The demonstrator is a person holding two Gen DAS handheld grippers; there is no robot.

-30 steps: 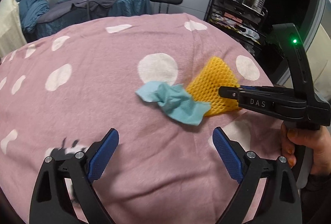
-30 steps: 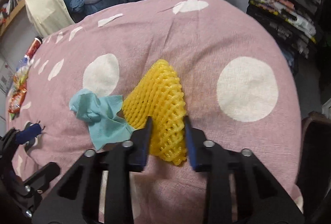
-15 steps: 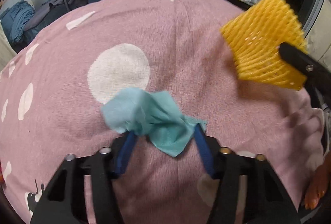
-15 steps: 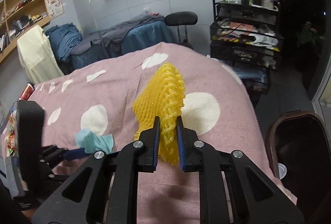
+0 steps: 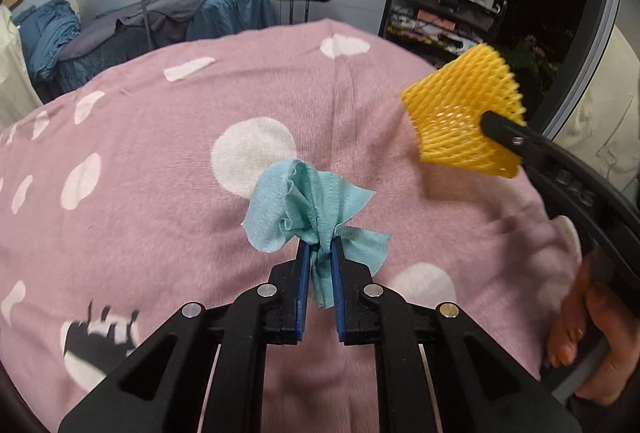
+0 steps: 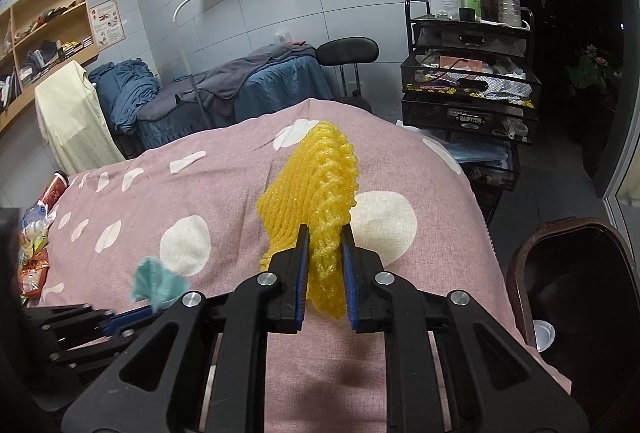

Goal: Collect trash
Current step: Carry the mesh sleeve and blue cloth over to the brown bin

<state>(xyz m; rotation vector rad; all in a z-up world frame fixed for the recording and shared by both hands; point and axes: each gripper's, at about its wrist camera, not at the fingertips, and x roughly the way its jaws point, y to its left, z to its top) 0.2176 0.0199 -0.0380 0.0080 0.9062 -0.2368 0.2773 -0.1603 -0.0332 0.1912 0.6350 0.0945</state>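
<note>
My left gripper (image 5: pixel 320 253) is shut on a crumpled teal tissue (image 5: pixel 308 205) and holds it just above the pink dotted cloth (image 5: pixel 160 193). My right gripper (image 6: pixel 324 233) is shut on a yellow foam fruit net (image 6: pixel 316 185), lifted clear of the cloth. The net also shows at the right of the left wrist view (image 5: pixel 464 113), held by the right gripper's black finger. The tissue shows at the lower left of the right wrist view (image 6: pixel 156 281). A dark brown bin (image 6: pixel 576 297) stands on the floor to the right of the table.
A black wire rack (image 6: pixel 468 89) with bottles stands beyond the table's right edge. Snack wrappers (image 6: pixel 36 245) lie at the table's far left. A black stool (image 6: pixel 348 51) and a bed with blue covers (image 6: pixel 240 89) are behind the table.
My left gripper moved in and closed on the teal tissue, then lifted it. My right gripper raised the yellow net off the cloth and toward the right.
</note>
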